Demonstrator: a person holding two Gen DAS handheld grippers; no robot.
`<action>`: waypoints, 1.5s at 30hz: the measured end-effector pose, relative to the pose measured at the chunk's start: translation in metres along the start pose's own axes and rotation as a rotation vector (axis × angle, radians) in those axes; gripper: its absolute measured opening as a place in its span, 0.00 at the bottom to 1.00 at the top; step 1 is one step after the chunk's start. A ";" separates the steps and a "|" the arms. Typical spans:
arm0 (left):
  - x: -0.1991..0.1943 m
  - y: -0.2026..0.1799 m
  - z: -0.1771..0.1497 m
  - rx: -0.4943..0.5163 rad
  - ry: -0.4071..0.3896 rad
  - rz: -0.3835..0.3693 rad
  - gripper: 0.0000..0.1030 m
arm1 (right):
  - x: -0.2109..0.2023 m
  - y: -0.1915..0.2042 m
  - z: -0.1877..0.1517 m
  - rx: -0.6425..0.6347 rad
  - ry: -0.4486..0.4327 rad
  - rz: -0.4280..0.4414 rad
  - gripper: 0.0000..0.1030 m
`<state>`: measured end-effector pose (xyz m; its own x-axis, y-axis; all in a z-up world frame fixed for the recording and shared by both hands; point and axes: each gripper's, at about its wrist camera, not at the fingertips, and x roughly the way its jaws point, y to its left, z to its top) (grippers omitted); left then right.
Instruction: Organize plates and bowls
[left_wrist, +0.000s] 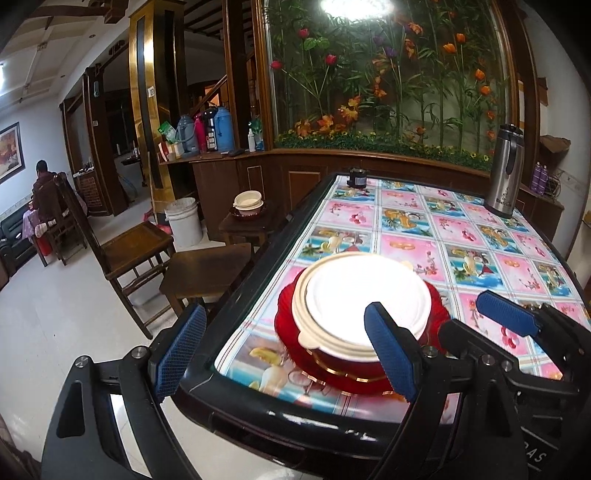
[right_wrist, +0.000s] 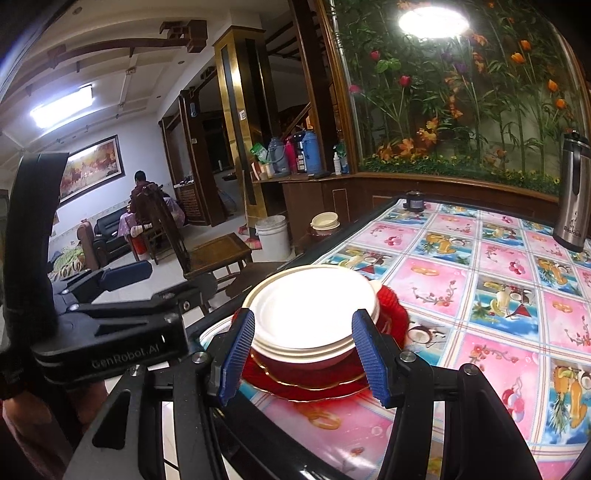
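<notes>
A stack stands near the table's front left corner: red plates (left_wrist: 295, 332) underneath, a red bowl (left_wrist: 347, 360) on them, and cream-white plates (left_wrist: 365, 299) on top. My left gripper (left_wrist: 284, 314) is open wide. Its left finger hangs off the table's edge and its right finger is in front of the stack. My right gripper (right_wrist: 303, 317) is open, and the white plates (right_wrist: 314, 299) and red bowl (right_wrist: 306, 360) lie just beyond its pads, which do not press on them. From the left wrist, one right pad (left_wrist: 506, 317) shows to the right of the stack.
The table (left_wrist: 258, 410) has a raised black rim and a flowered cloth. A steel jug (left_wrist: 504, 173) and a small dark jar (left_wrist: 357, 177) stand at its far end. Left of it are wooden stools, a chair (left_wrist: 129, 243), a white bucket (left_wrist: 183, 221) and more bowls (left_wrist: 248, 203) on a stool. A person sits far off.
</notes>
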<state>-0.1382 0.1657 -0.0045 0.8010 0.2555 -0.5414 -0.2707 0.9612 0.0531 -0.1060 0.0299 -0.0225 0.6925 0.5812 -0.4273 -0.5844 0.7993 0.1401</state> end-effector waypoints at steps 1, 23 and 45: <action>0.000 0.001 -0.002 0.000 0.004 -0.001 0.86 | 0.000 0.002 -0.001 0.001 0.003 0.000 0.55; -0.017 0.024 -0.023 -0.070 0.041 -0.029 0.86 | -0.007 0.023 -0.008 0.014 0.025 0.009 0.55; -0.010 0.019 -0.018 -0.039 0.058 -0.020 0.86 | -0.005 0.010 -0.007 0.044 0.016 -0.019 0.57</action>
<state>-0.1609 0.1796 -0.0133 0.7745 0.2292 -0.5895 -0.2770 0.9608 0.0096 -0.1186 0.0339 -0.0254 0.6962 0.5636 -0.4446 -0.5516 0.8164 0.1711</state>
